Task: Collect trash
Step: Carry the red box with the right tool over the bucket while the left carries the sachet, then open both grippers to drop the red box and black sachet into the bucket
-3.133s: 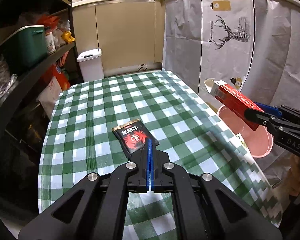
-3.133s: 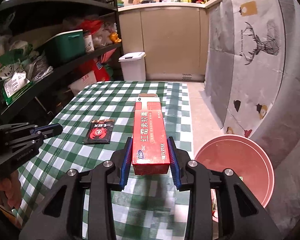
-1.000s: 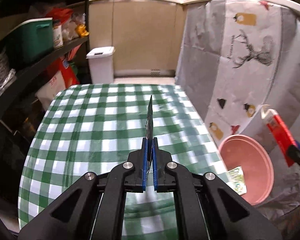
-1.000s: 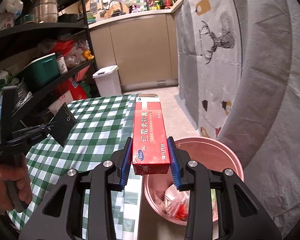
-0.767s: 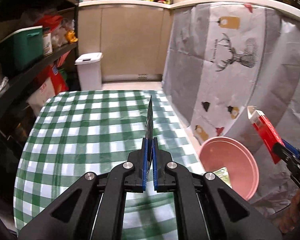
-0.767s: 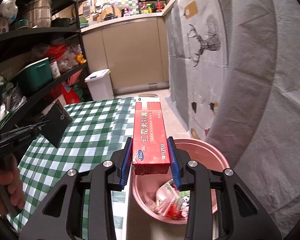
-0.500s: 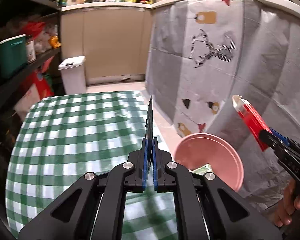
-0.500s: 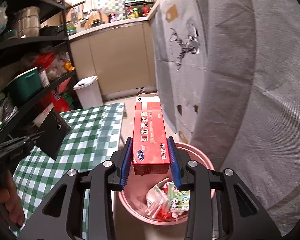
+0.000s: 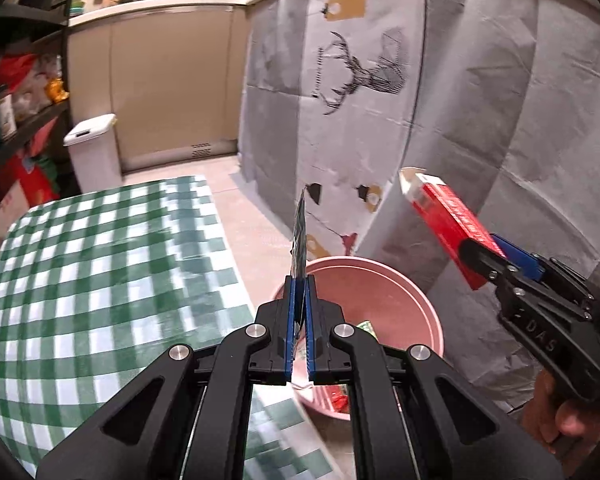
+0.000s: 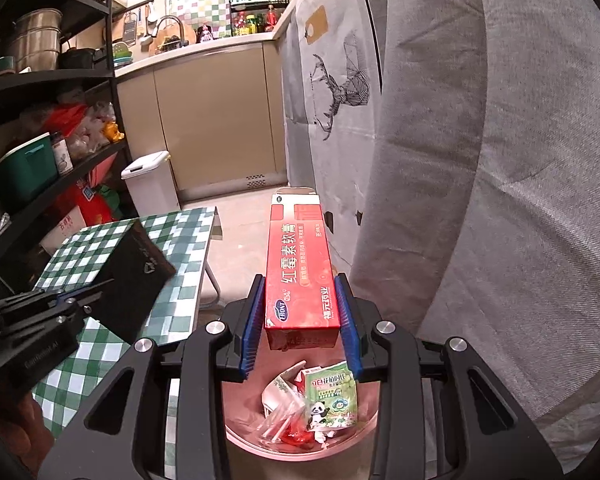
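My left gripper point(image 9: 299, 280) is shut on a flat black snack wrapper point(image 9: 299, 236), held edge-on over the near rim of the pink bin point(image 9: 396, 284). From the right wrist view the same wrapper point(image 10: 134, 276) hangs over the table's edge. My right gripper point(image 10: 300, 316) is shut on a long red carton point(image 10: 298, 264), held above the pink bin point(image 10: 240, 432). The bin holds several wrappers and a green panda packet point(image 10: 332, 400). In the left wrist view the red carton point(image 9: 444, 224) and the right gripper point(image 9: 496, 256) sit to the right of the bin.
A green checked table point(image 9: 100, 272) lies to the left of the bin. Grey deer-print cloth point(image 9: 360, 92) covers furniture behind it. A white pedal bin point(image 10: 152, 184) and dark shelves point(image 10: 48, 128) of goods stand by the far cabinets. A hand point(image 9: 568, 416) holds the right gripper.
The left gripper has carried the black wrapper rightwards from over the table to the pink bin's rim. The right gripper has brought the red carton over the bin's middle.
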Demonstrator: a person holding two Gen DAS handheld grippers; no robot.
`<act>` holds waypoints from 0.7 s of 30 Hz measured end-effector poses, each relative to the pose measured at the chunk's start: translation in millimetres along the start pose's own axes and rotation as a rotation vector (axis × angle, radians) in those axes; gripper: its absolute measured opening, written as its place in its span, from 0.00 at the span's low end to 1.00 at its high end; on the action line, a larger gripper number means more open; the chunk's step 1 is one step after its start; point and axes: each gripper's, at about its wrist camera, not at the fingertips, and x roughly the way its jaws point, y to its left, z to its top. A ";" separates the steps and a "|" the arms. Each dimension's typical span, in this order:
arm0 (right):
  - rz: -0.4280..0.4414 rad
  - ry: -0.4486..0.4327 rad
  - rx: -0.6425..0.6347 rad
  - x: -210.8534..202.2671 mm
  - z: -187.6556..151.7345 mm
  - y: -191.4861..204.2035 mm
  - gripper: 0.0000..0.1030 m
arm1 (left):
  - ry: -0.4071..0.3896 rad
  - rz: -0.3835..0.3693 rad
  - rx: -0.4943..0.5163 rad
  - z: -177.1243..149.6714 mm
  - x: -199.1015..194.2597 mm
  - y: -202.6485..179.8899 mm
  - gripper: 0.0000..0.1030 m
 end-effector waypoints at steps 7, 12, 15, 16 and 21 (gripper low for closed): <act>-0.012 0.011 0.021 4.2 0.6 -6.6 0.34 | 0.031 -0.013 0.019 -2.9 20.5 -11.7 0.04; -0.024 0.021 0.027 8.9 2.8 -9.1 0.44 | 0.054 -0.062 0.015 -4.3 32.1 -13.4 0.09; -0.039 0.023 0.043 9.5 2.1 -13.1 0.53 | 0.042 -0.048 0.029 -6.6 32.4 -15.9 0.33; -0.041 0.024 0.045 9.4 1.9 -14.2 0.54 | 0.043 -0.049 0.031 -7.0 32.2 -15.8 0.33; -0.054 0.011 0.061 2.9 1.7 -20.2 0.60 | 0.040 -0.036 0.048 -11.9 23.4 -11.0 0.36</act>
